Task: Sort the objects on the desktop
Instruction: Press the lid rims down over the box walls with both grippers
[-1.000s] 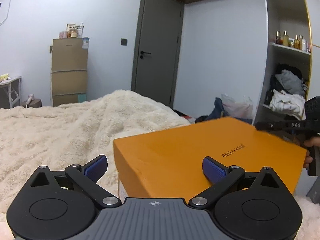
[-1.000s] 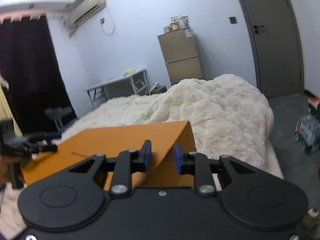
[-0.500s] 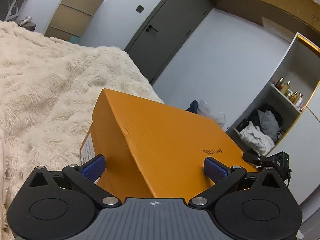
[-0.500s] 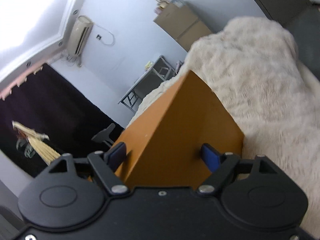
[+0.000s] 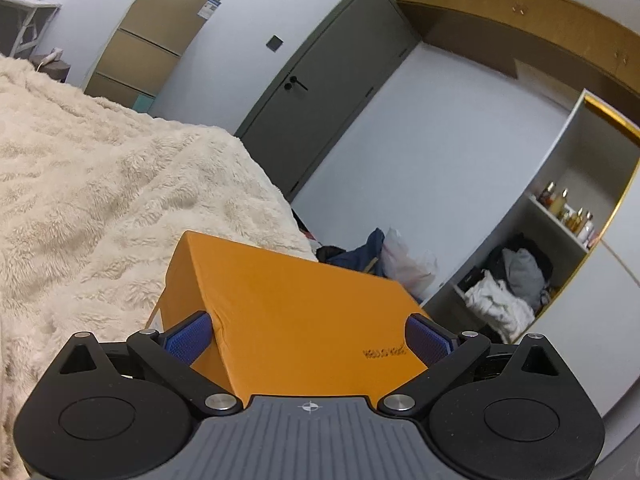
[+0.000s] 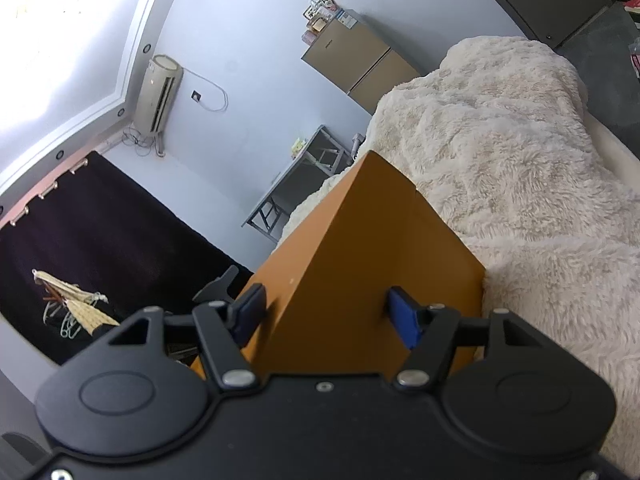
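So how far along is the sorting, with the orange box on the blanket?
Done: nothing sorted shows yet. In hand: the orange box on the fluffy blanket; the left gripper straddles one end with open fingers, the right gripper has the other end between fingers that have just been closing; a firm grip I cannot confirm. Left: lifting it and placing it.

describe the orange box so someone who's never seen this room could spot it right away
Start at the bed's fluffy cream blanket. The orange box stands on it at the near edge. It is the only hard-edged, bright orange thing there, with small dark lettering printed on its lid.
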Motion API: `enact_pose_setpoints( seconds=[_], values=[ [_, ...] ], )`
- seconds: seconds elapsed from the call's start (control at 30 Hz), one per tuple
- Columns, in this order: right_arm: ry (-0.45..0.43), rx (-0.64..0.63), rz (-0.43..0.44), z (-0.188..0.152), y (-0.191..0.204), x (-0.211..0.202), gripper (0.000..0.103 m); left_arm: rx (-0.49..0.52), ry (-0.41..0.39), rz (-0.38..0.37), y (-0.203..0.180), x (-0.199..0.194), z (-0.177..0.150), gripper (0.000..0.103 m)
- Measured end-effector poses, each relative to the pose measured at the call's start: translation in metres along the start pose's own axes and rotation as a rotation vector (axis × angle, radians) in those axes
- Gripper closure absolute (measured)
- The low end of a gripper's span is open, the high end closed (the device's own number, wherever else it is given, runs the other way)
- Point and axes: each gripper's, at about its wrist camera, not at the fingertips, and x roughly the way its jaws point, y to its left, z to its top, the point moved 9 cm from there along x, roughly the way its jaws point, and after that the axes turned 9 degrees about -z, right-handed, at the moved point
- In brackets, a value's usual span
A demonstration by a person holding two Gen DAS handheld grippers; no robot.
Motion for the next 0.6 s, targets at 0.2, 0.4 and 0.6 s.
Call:
enact_pose_setpoints(
  seconds=[0.2, 0.4, 0.6],
  values=[
    [-0.006, -0.029, -0.009, 0.000, 0.008, -0.001, 0.039, -0.004, -0.002, 0.006, 0.002, 0.002, 0.002, 0.002],
    [-0.031, -0.067, -0.015, 0.001, 0.017, -0.004, 0.038, -0.028, -0.032, -0.019, 0.006, -0.007, 0.001, 0.002],
    [-0.049, -0.086, -0.001, 0.002, 0.021, -0.009, 0.039, -0.017, -0.072, -0.156, -0.014, -0.013, 0.005, 0.033]
  ],
)
